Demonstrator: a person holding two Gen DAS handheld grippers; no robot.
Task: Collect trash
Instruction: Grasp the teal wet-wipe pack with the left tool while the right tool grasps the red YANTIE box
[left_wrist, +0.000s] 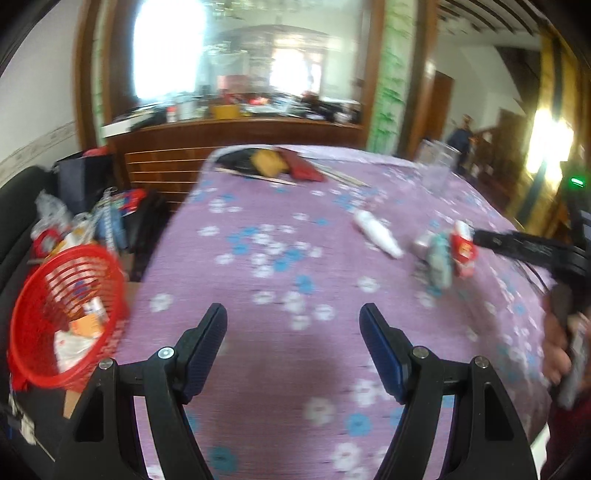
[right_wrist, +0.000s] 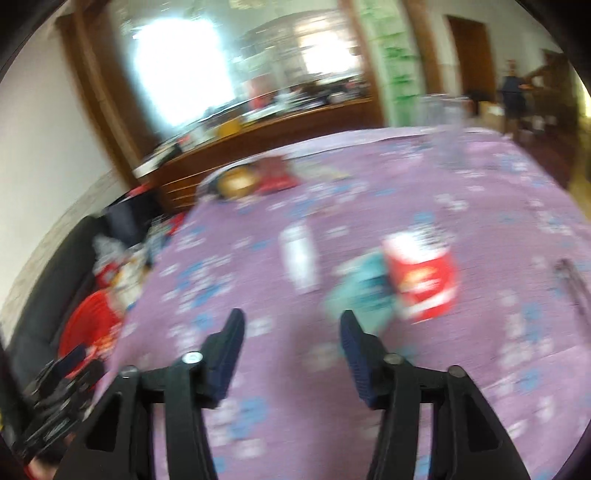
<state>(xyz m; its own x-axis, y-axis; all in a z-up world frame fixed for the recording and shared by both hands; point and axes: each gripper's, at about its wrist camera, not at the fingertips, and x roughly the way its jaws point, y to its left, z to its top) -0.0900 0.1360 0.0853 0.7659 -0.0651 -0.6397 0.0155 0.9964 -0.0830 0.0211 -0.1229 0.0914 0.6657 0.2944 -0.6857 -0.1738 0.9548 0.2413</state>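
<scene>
Desk covered with a purple floral cloth (left_wrist: 280, 229), both wrist views blurred. The right hand-held gripper (right_wrist: 291, 325) is released, jaws spread and nothing between them, poised low over the cloth; ahead of it and to its right lies a red-and-white crumpled snack wrapper (right_wrist: 421, 280), touching a teal crumpled wrapper (right_wrist: 364, 291) that sits just beyond the right fingertip. A white elongated plastic tube (right_wrist: 299, 258) lies further ahead, its long axis running roughly away from this gripper. The left hand-held gripper (left_wrist: 293, 317) is likewise released and empty; from it the same wrappers lie well off to the right, so the right hand is judged the nearer for the next pick. A red slatted plastic basket (left_wrist: 62, 314), already holding scraps, stands off the desk's left edge (beside the left gripper), well apart from the wrappers.
</scene>
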